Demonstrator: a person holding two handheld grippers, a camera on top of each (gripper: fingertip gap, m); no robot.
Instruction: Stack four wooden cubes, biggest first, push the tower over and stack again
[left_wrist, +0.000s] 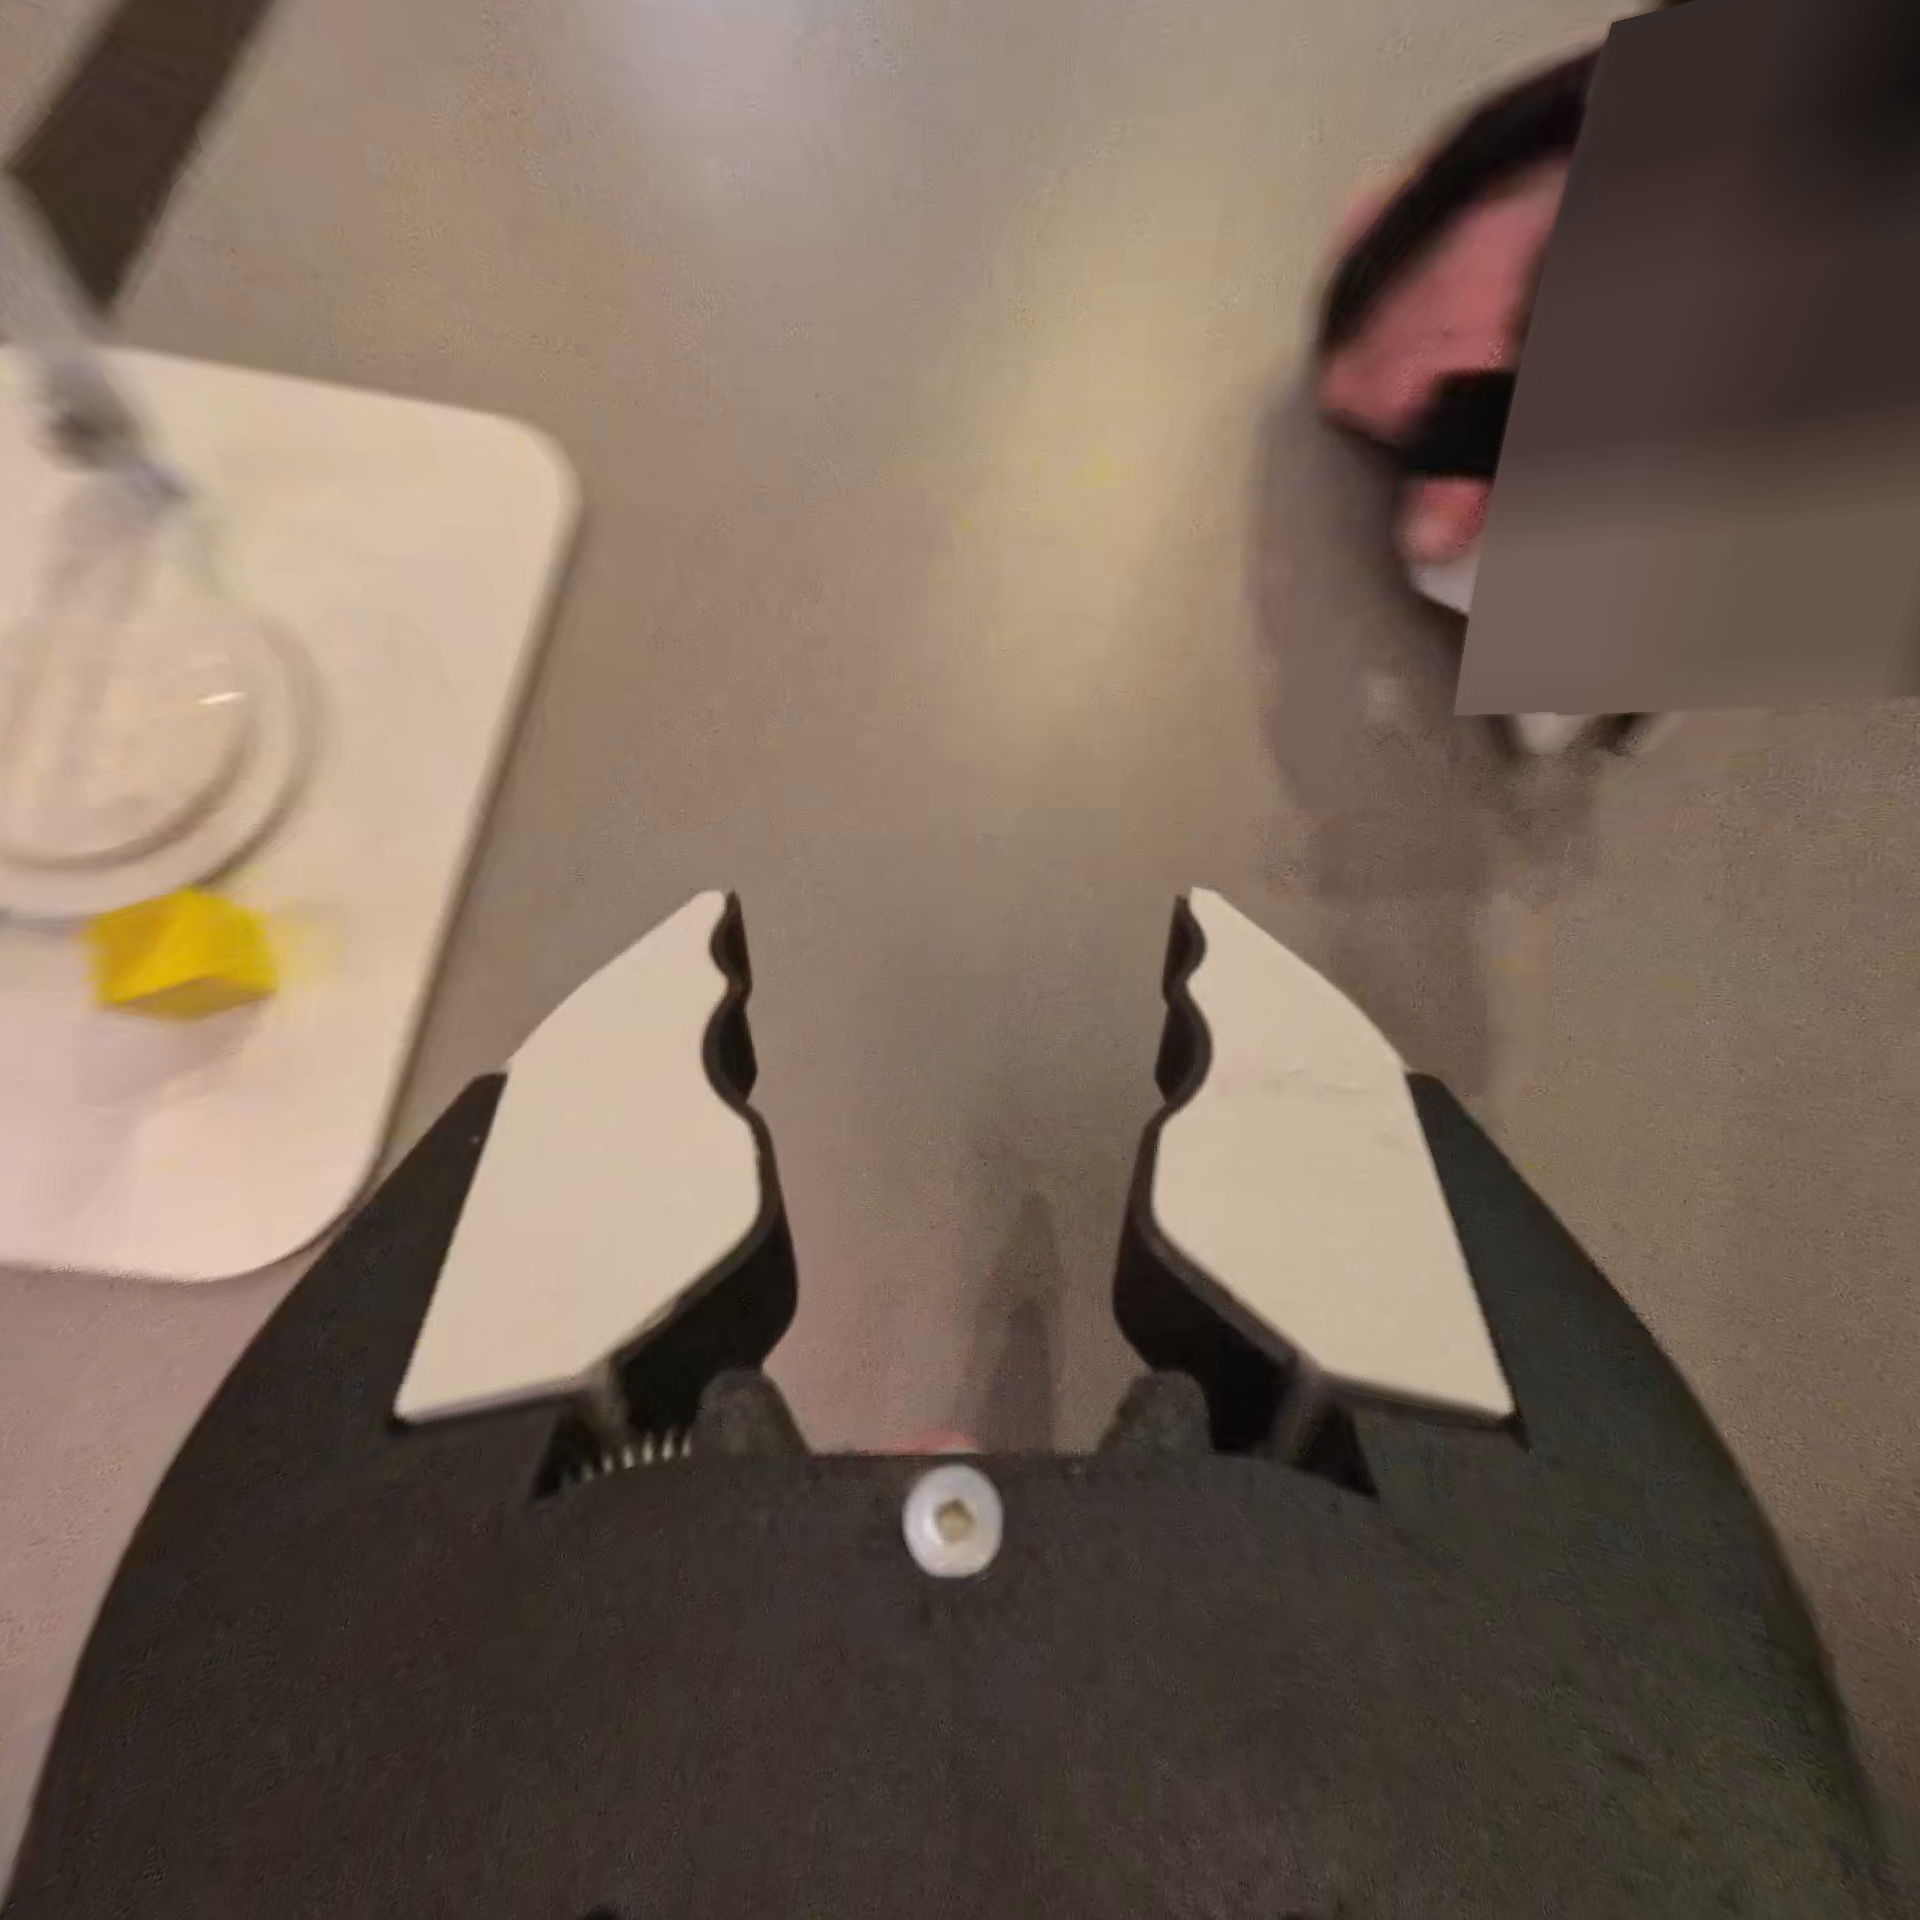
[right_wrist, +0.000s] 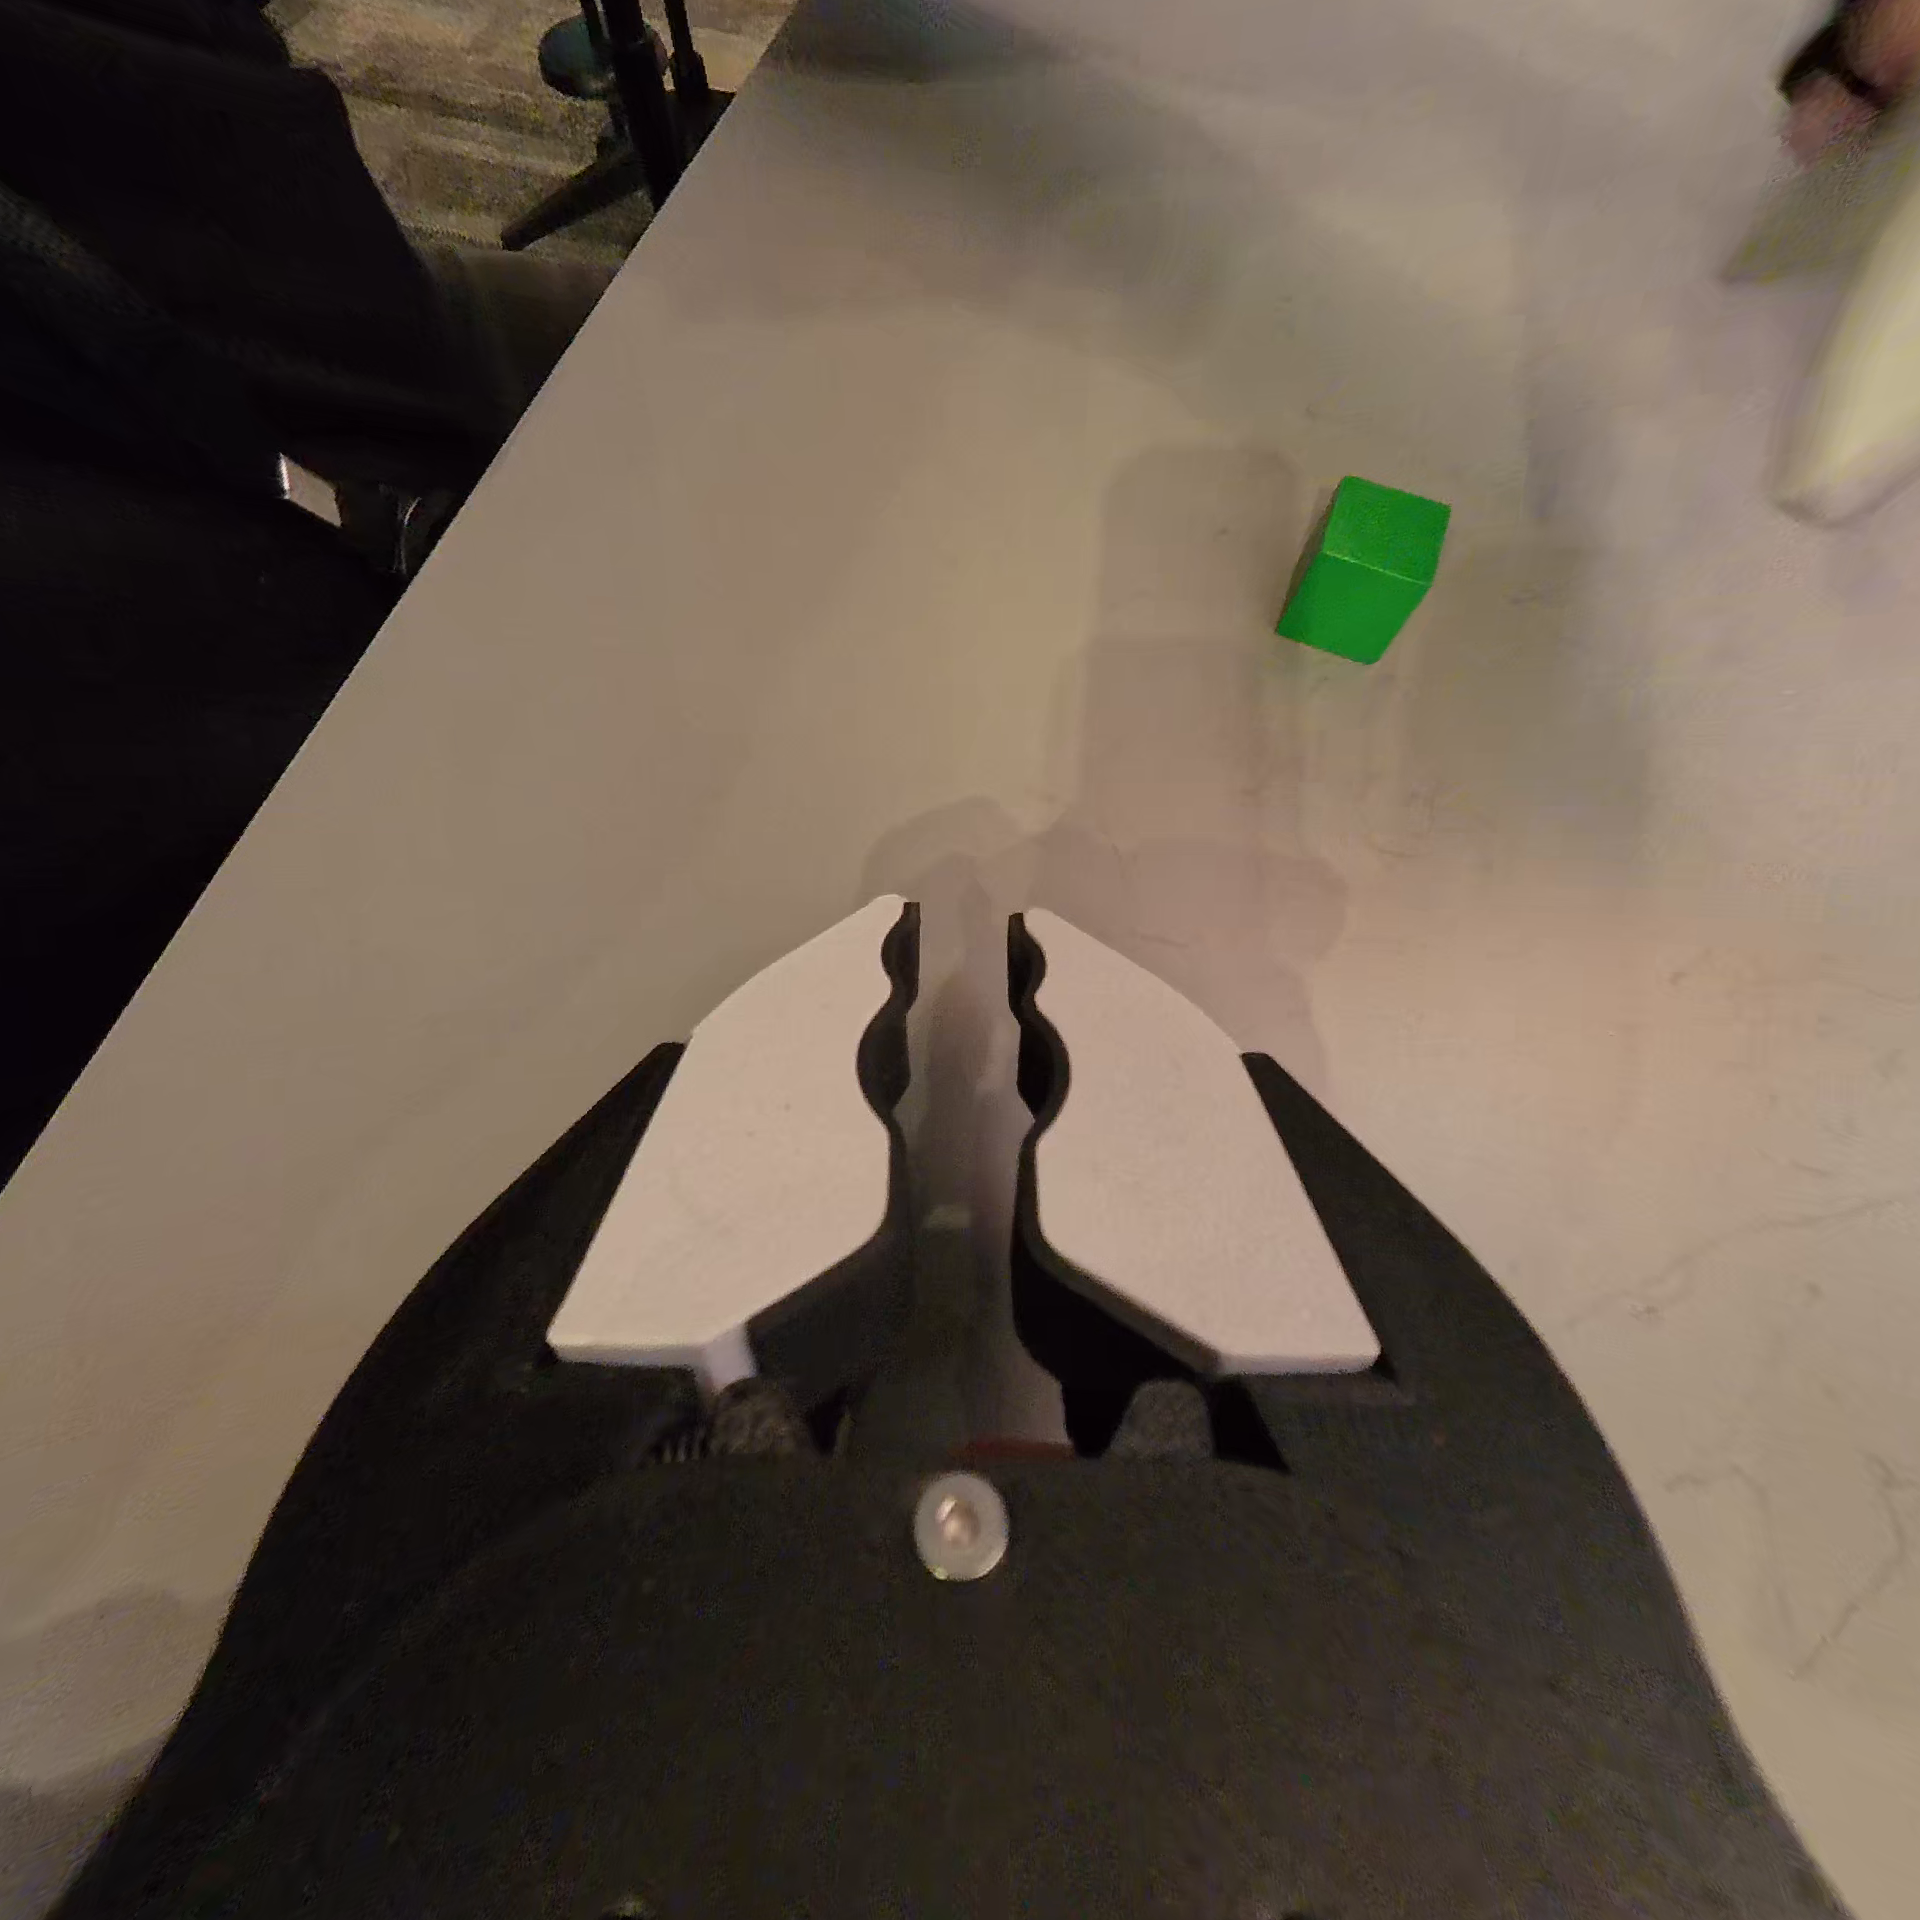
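A green cube (right_wrist: 1361, 569) stands alone on the pale table, ahead and to the right of my right gripper (right_wrist: 964, 909). That gripper's jaws are nearly together with only a narrow slit, and hold nothing. A yellow cube (left_wrist: 182, 945) lies on a white mat (left_wrist: 436, 790) to the left of my left gripper (left_wrist: 956, 899). My left gripper is wide open and empty above bare table. No other cubes are in view.
A blurred clear glass object (left_wrist: 125, 717) stands on the mat behind the yellow cube. A person's hand (left_wrist: 1434, 343) is at the upper right. The table edge (right_wrist: 499, 488) runs diagonally at the left, with dark floor beyond. A blurred white shape (right_wrist: 1860, 395) is at the far right.
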